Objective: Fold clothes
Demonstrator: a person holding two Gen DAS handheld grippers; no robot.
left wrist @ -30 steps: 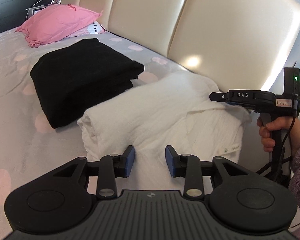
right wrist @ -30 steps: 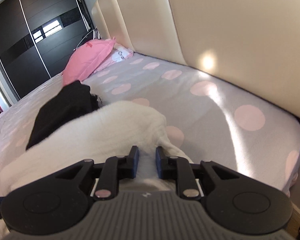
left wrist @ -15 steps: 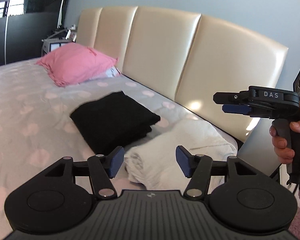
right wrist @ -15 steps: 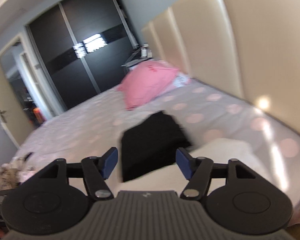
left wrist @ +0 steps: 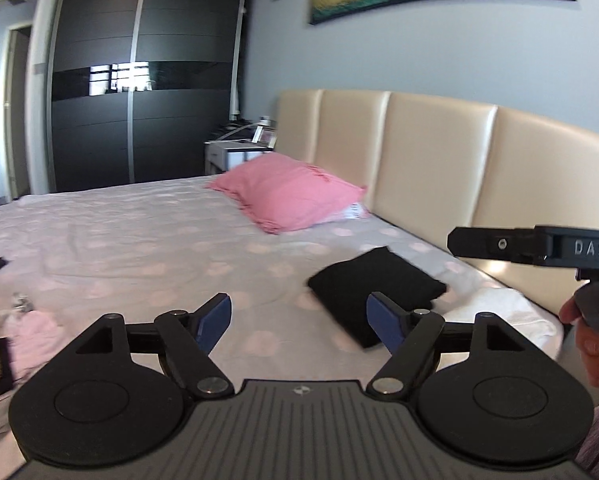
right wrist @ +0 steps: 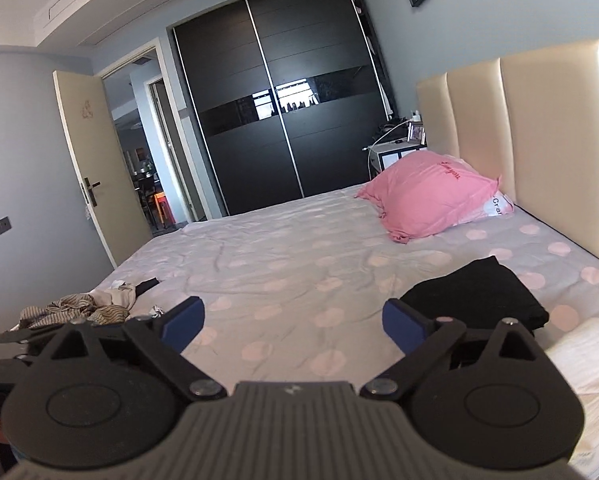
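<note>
Both grippers hang above the bed [right wrist: 283, 264] with nothing between their fingers: the left gripper [left wrist: 299, 318] stands wide apart, and so does the right gripper [right wrist: 293, 320]. Ahead and to the right of each lie two folded pieces, a black garment [right wrist: 479, 296] and, just beside it on the nearer side, a white garment [right wrist: 587, 356] at the bed's corner by the headboard [left wrist: 439, 168]; both already lie as neat stacks. The loose clothes [right wrist: 79, 306], a crumpled striped and pale heap, sit ahead and to the left of the right gripper, well apart from the stacks; in the left wrist view the heap shows only at the far left edge, low down. Judging by that, the unfolded pile lies to the left of both tools, and the left gripper looks the nearer one to it.
</note>
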